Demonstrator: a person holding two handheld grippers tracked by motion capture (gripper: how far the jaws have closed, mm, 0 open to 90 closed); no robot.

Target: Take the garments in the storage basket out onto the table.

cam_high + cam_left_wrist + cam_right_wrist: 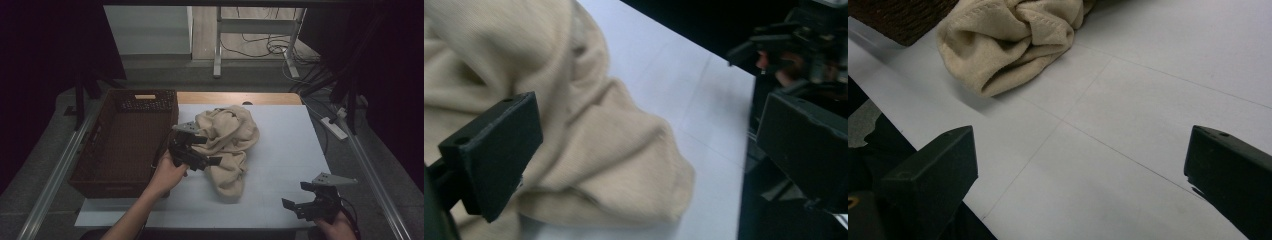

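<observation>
Beige cloth [226, 145] lies uncollected beside basket [125, 145]; left gripper [200, 150] fingers apart over it, nothing clamped; right gripper [305, 200] spread, well apart.

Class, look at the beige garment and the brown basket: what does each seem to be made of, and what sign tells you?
Garment: soft matt knitted fabric, probably; fine ribbing and limp folds show. Basket: woven wicker or similar, dark brown; the wall shows a coarse weave.

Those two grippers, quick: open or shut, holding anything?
Left gripper: open, over the beige cloth, gripping nothing.
Right gripper: open, holding nothing, above the white table.
</observation>
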